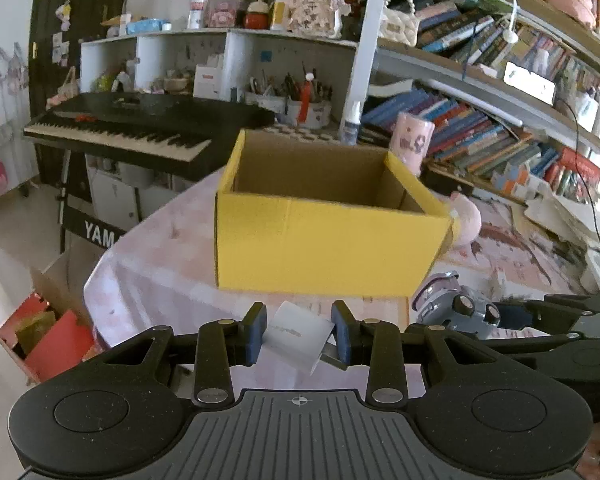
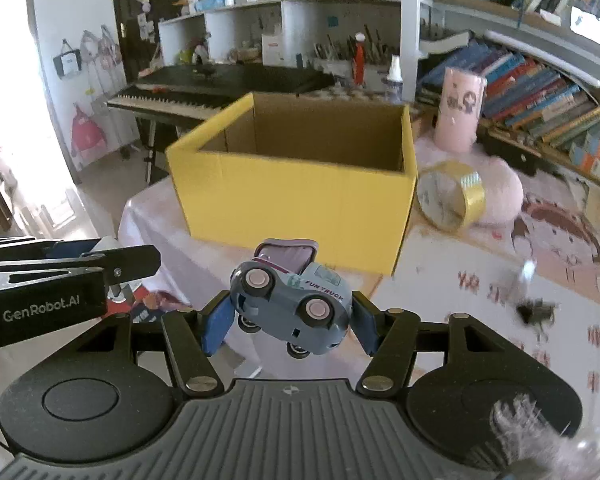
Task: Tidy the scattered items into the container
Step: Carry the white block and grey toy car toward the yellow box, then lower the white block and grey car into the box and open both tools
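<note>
Two claws, left [image 1: 299, 334] gripping card [image 1: 298, 336], right [image 2: 288, 320] gripping truck [image 2: 290, 300], near box [image 2: 296, 196] rim.

The box [image 1: 332, 248] at frame centre is matt corrugated cardboard, yellow outside and raw brown inside. The toy truck [image 2: 290, 300] at lower centre looks like smooth, slightly glossy plastic. The left gripper [image 1: 299, 334] and right gripper [image 2: 288, 322] are matt black plastic with blue rubbery-looking pads [image 2: 216, 326], metal rivets and ribbed grey bodies. The card [image 1: 296, 334] at lower centre is smooth white paper. The tape roll [image 2: 452, 196], right of centre, shines gold. The table [image 1: 160, 272] wears soft printed cloth.
</note>
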A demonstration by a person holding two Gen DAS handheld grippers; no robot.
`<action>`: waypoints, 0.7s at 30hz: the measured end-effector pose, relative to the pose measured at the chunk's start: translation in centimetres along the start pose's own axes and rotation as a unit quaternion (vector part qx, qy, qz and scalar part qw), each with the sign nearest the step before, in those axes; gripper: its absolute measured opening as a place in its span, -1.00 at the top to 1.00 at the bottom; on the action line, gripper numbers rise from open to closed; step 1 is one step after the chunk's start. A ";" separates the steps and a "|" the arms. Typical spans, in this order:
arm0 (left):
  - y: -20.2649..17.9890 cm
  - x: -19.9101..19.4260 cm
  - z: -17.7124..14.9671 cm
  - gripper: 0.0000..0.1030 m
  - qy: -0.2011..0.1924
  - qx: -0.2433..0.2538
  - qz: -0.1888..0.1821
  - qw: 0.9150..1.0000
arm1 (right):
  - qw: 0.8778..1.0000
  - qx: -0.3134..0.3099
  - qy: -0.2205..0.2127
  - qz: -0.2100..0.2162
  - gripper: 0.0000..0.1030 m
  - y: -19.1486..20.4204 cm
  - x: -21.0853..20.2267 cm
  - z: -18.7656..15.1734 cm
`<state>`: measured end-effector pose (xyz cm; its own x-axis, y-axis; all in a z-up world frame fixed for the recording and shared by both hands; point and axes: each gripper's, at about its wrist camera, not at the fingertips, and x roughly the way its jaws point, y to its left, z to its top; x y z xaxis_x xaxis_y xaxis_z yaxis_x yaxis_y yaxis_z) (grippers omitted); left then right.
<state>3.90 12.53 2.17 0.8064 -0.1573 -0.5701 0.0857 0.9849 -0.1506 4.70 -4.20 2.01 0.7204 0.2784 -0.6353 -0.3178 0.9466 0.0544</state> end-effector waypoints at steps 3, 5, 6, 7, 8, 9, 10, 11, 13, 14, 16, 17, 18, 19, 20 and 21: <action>-0.2 0.8 1.3 0.34 -0.010 -0.001 0.002 1.000 | 1.000 -0.005 -0.016 0.006 -0.16 -0.7 0.4 1.7; -0.4 1.3 2.2 0.34 -0.018 -0.002 0.005 1.000 | 0.999 -0.011 -0.029 0.009 -0.16 -1.2 0.7 3.0; -0.5 1.6 2.7 0.34 -0.022 -0.001 0.006 1.000 | 0.999 -0.013 -0.035 0.010 -0.16 -1.4 0.9 3.6; -0.6 1.9 3.1 0.34 -0.026 -0.001 0.008 1.000 | 0.999 -0.015 -0.041 0.012 -0.16 -1.7 1.1 4.3; -0.7 2.2 3.5 0.34 -0.030 -0.001 0.010 0.999 | 0.999 -0.017 -0.046 0.014 -0.16 -2.0 1.2 4.8; -0.9 2.6 4.0 0.34 -0.034 0.000 0.012 0.999 | 0.998 -0.019 -0.051 0.016 -0.16 -2.3 1.5 5.4; -1.0 3.0 4.6 0.34 -0.037 0.000 0.014 0.999 | 0.998 -0.021 -0.056 0.017 -0.16 -2.6 1.8 6.1; -1.1 3.3 5.1 0.34 -0.040 0.001 0.016 0.999 | 0.998 -0.023 -0.060 0.018 -0.16 -2.9 2.1 6.7; -1.3 4.2 6.0 0.34 -0.046 0.001 0.020 0.999 | 0.997 -0.024 -0.064 0.023 -0.16 -3.7 3.0 7.9; -1.5 4.5 6.5 0.34 -0.048 0.002 0.022 0.999 | 0.997 -0.025 -0.065 0.025 -0.16 -4.1 3.3 8.4; -1.8 5.3 7.2 0.34 -0.052 0.005 0.027 0.998 | 0.997 -0.028 -0.067 0.028 -0.16 -4.7 4.1 9.2; -1.9 5.6 7.5 0.34 -0.053 0.007 0.029 0.998 | 0.997 -0.031 -0.068 0.029 -0.16 -5.0 4.5 9.7; -2.0 6.0 7.7 0.34 -0.053 0.009 0.032 0.998 | 0.997 -0.036 -0.068 0.031 -0.16 -5.3 5.0 10.1; -2.2 6.5 7.9 0.34 -0.050 0.011 0.036 0.998 | 0.996 -0.040 -0.068 0.033 -0.16 -5.5 5.4 10.5; -2.2 6.9 8.0 0.34 -0.047 0.010 0.039 0.998 | 0.996 -0.045 -0.068 0.033 -0.16 -5.8 5.9 10.8; -2.2 7.3 8.2 0.34 -0.043 0.010 0.042 0.998 | 0.996 -0.048 -0.069 0.035 -0.16 -6.0 6.3 11.1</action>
<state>14.43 9.77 4.94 0.8587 -0.0686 -0.5078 0.0273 0.9957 -0.0884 17.99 -6.33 6.21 0.7699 0.3690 -0.5207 -0.4228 0.9061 0.0171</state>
